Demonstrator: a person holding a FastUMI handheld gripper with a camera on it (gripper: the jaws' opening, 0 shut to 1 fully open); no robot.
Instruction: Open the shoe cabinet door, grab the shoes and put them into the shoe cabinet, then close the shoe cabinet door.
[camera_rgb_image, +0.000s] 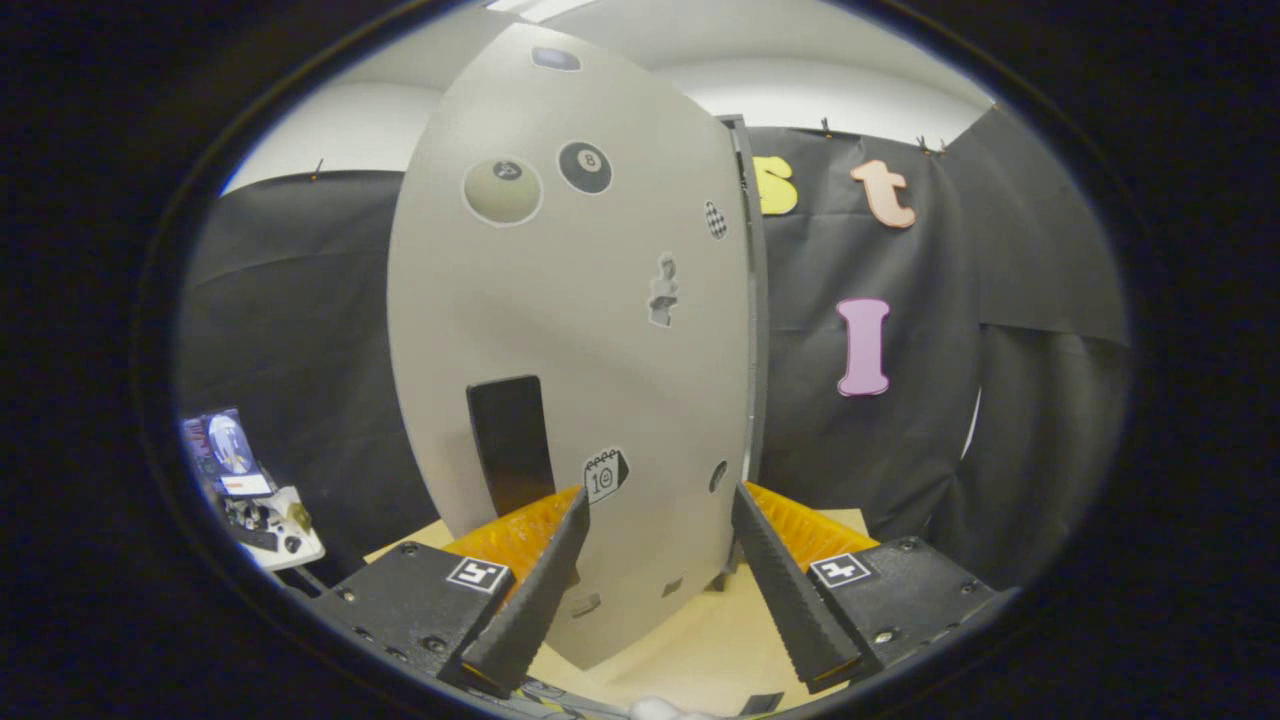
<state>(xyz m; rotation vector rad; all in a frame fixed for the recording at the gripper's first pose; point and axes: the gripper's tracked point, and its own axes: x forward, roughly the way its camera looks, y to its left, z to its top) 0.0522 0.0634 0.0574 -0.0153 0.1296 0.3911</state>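
Right ahead of the claw stands the shoe cabinet door (570, 330) — tall, pale and dotted with stickers.

To do this step well, I think the claw should go for the door's far edge at about 3 o'clock, by the dark frame, and swing it slowly so the cabinet does not tip on the table (690, 650). The dark handle (510, 440) sits at 10 o'clock from the fingers. The gripper (655, 520) is wide open — holding nothing, with the door's bottom just beyond the fingers. I cannot tell if they touch it. No shoes can be seen.
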